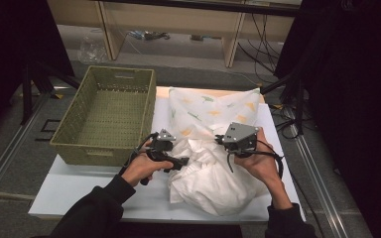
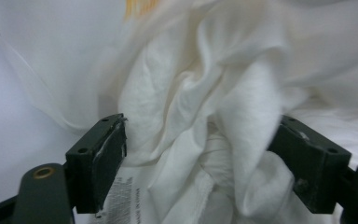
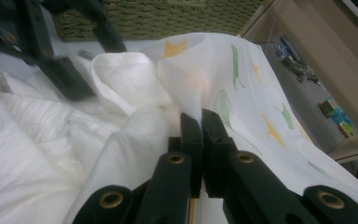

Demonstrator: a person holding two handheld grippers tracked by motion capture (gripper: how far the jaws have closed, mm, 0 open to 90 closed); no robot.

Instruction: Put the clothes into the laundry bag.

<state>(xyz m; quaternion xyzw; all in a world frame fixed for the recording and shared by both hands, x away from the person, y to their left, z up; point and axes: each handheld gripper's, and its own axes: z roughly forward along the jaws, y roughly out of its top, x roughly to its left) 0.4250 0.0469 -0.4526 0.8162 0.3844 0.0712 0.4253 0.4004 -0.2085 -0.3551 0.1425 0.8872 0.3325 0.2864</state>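
A white pillowcase with orange and green prints (image 1: 213, 109) lies at the table's middle, and a crumpled white inner pillow (image 1: 213, 173) bulges out of its near end. My right gripper (image 3: 200, 119) is shut on a folded edge of the printed pillowcase (image 3: 242, 84) and sits over the bundle's upper right (image 1: 225, 141). My left gripper (image 2: 200, 130) is open, its jaws wide apart on either side of bunched white pillow fabric (image 2: 191, 93); it is at the bundle's left side (image 1: 181, 161). A printed label (image 2: 121, 196) shows by the left jaw.
An olive woven basket (image 1: 104, 114) stands on the white table (image 1: 79, 188) at the left, close to the left hand; its wall also appears behind the cloth (image 3: 158, 16). Cables and shelf legs lie on the floor beyond the table.
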